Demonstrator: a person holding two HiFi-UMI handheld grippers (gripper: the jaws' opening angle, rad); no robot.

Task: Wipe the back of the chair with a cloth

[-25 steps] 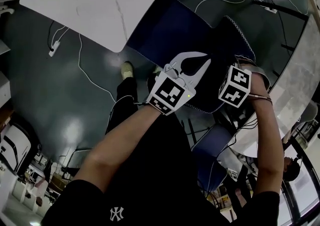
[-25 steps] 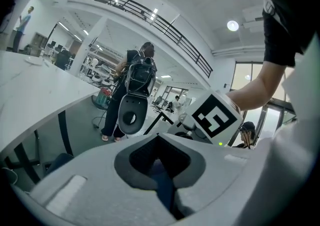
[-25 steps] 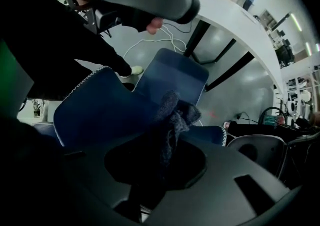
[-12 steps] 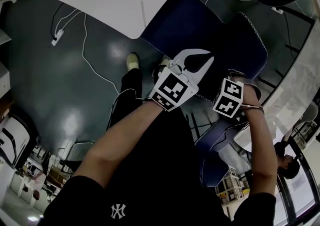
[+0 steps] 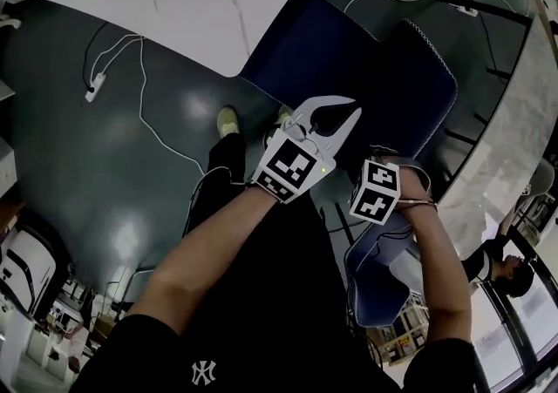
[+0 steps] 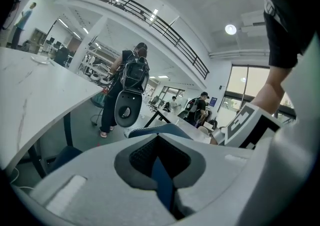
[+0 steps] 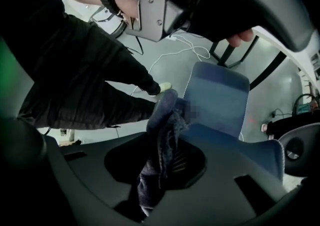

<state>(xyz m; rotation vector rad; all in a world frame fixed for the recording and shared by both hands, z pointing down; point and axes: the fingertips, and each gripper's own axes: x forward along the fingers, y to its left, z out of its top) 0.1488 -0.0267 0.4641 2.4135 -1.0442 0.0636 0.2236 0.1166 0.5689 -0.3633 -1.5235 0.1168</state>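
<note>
The white tabletop (image 5: 174,8) fills the upper left of the head view. The chair (image 5: 305,51) stands on the floor with its seat just beside the tabletop's rounded corner. The chair back (image 5: 418,95) rises on the side away from the tabletop.

Your left tool (image 5: 349,108) sits at the back's stitched edge. Its jaws are drawn to a narrow slit, with no grip confirmed.

Your right tool (image 7: 165,142) is clamped on the bunched cloth (image 7: 165,107), which protrudes past the tips.

The back lies directly ahead of the right tool, just beyond the cloth; contact cannot be confirmed. Judge the right tool the nearer, and stroke along the stitched edge.
</note>
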